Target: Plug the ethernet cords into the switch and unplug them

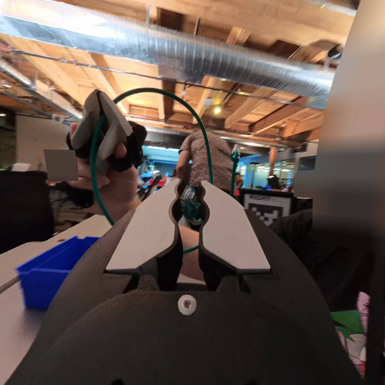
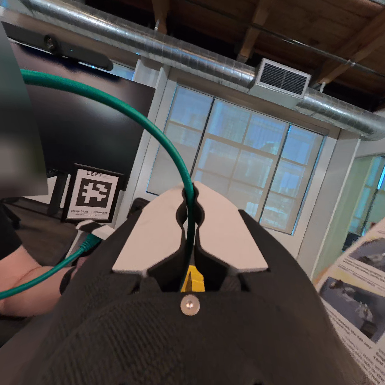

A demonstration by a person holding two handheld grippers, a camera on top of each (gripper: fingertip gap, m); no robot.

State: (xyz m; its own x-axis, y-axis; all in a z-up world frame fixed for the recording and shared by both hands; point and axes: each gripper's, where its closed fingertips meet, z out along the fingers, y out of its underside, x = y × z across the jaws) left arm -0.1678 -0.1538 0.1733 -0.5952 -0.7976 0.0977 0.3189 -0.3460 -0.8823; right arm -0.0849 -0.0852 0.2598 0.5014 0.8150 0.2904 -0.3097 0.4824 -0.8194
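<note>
Left claw: your left claw [image 1: 190, 187] is clamped on the clear plug [image 1: 188, 196] at one end of the green ethernet cord [image 1: 205, 135]; the plug sits crosswise in the notch between the pads, contacts pointing up and away from you, so it seems held for lining up rather than ready to push in.
Right claw: your right claw [image 2: 189, 188] is pinched shut on the cord [image 2: 129, 110] itself, a stretch back from that plug; the wire runs down the slot between the two fingers and out past the tips.
Why two grips: one claw holds the plug while the other takes up the slack, which keeps the stiff wire from twisting the plug round.
Cord shape: between the two grips the wire stands in a tall loop in the air, touching nothing else.
Other end: a second green boot and plug [image 1: 235, 155] stands up farther off, to the right of the loop; what it hangs from I cannot tell.
Switch: not in either view, since both cameras tilt up toward the ceiling ducts, so no port can be judged from here.
Counter: a pale counter [image 1: 12, 256] shows at lower left in the left wrist view, with a blue bin [image 1: 48, 273] near its front edge.
Stage: nothing plugged yet, by my reading; you need to bring both claws down and turn the plug's nose toward the switch.
Risk: a crosswise plug may slip or rotate when pressed.
</note>
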